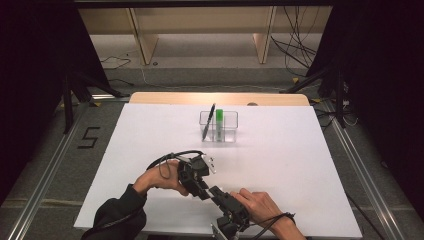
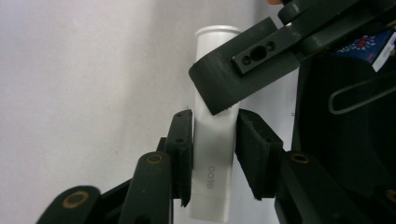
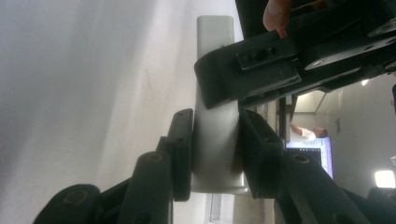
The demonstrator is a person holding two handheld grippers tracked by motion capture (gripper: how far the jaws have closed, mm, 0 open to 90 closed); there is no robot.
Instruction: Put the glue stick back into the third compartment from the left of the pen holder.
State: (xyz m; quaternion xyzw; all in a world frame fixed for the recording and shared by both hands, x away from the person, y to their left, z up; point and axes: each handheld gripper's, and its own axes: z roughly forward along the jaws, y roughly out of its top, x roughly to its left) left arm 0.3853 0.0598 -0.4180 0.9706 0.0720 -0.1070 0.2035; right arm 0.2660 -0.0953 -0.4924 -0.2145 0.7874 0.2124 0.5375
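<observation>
Left gripper (image 1: 204,191) and right gripper (image 1: 214,192), one each, meet near the table's (image 1: 280,170) front edge in the high view; what they hold is hidden there. Behind, toward the far edge: one clear organiser (image 1: 219,127) with one black pen (image 1: 208,121) and one green-capped stick (image 1: 219,121).

Left gripper view: jaws pinching one white glue stick (image 2: 213,154), label partly legible, lower end cut off; the other gripper's jaw crosses its upper part.

Right gripper view: jaws clamped on the same stick (image 3: 215,149), dim and greyish.
</observation>
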